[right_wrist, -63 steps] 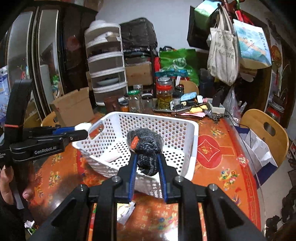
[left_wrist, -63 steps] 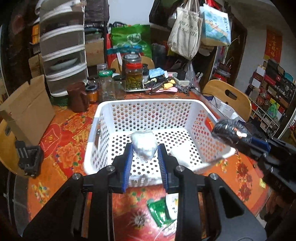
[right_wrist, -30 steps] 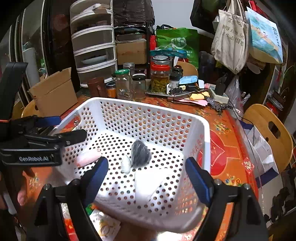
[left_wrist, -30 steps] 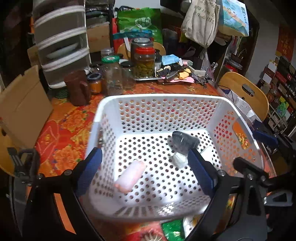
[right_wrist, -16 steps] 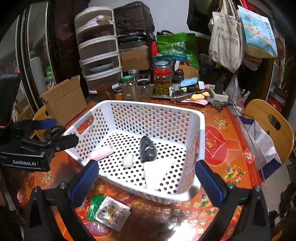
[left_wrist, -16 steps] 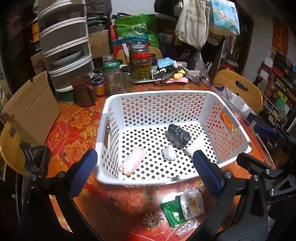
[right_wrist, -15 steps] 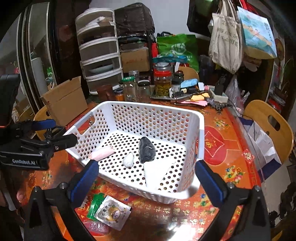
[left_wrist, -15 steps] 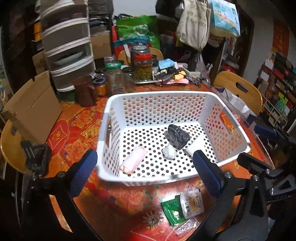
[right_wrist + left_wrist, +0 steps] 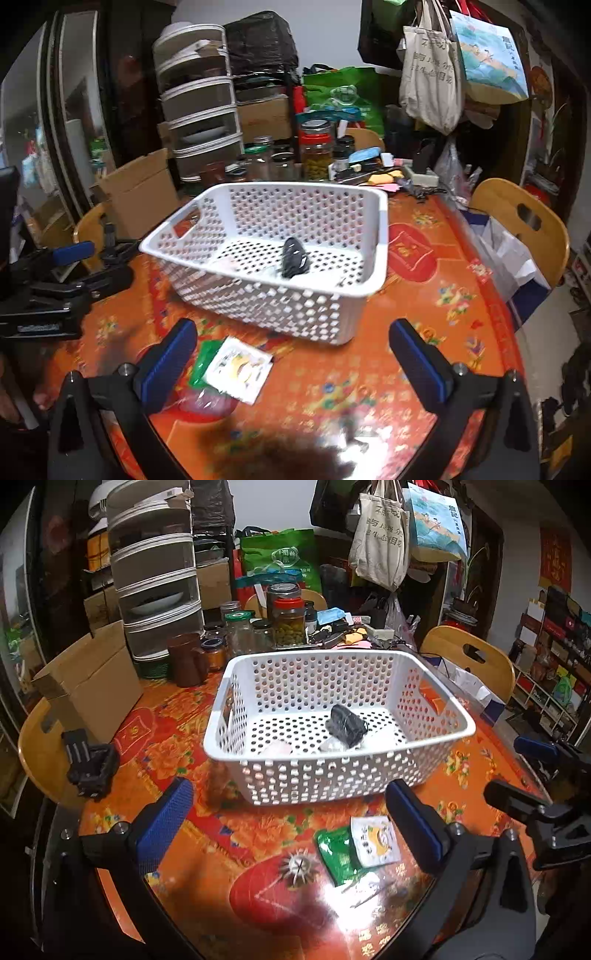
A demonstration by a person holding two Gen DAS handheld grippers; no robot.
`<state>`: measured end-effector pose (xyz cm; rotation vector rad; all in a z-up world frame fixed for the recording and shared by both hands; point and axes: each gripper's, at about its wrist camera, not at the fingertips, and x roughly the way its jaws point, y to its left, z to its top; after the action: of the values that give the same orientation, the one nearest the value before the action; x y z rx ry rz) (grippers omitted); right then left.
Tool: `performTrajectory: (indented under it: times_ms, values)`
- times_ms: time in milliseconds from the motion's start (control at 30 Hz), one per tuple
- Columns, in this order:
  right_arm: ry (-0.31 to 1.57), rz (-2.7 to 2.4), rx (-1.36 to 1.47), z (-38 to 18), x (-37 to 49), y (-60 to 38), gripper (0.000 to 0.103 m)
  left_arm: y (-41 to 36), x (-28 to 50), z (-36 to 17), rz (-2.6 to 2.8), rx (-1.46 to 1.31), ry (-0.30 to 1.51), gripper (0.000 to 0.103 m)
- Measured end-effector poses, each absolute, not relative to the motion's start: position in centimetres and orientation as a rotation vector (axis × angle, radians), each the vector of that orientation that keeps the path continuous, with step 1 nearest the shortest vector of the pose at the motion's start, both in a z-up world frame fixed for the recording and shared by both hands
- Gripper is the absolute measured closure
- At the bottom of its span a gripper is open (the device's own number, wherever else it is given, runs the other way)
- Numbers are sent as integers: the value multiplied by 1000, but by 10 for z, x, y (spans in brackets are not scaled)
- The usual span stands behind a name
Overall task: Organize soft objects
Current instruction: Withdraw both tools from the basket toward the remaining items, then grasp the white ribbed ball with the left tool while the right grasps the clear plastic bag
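Note:
A white perforated basket (image 9: 236, 672) (image 9: 380, 236) stands on the red flowered table. Inside it lie a dark knitted bundle (image 9: 347, 722) (image 9: 293, 256), a pale wrapped lump (image 9: 334, 744) and a pink roll (image 9: 277, 746) half hidden by the near wall. My left gripper (image 9: 291, 819) hovers wide open in front of the basket, nothing between its blue pads. My right gripper (image 9: 291, 354) is likewise open and empty, further right; it shows as a black frame (image 9: 535, 797) in the left wrist view. A green packet (image 9: 334, 853) (image 9: 201, 360) and a white packet (image 9: 375, 840) (image 9: 240, 371) lie on the table near me.
Glass jars (image 9: 288, 620), a brown mug (image 9: 186, 659), a stacked drawer unit (image 9: 155, 583) and a cardboard box (image 9: 92, 679) crowd the far side. Wooden chairs (image 9: 469, 657) (image 9: 524, 218) stand at the table's edge. A black object (image 9: 90, 762) rests on the left chair.
Both grippers let go of the bundles, which now lie in the basket, opened wide and pulled back toward me. The packets in front of the basket have come into view.

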<state>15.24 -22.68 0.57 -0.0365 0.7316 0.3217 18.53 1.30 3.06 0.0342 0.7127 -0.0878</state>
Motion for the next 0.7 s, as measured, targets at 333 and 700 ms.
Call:
performTrajectory:
  times_ms: [333,700]
  values:
    - [740,343,1,-29,105,-232,0,12,137,0,-89,19,737,0]
    - [751,356,43,-63,72,-221,14,34,128,-59,-104,-72,826,0]
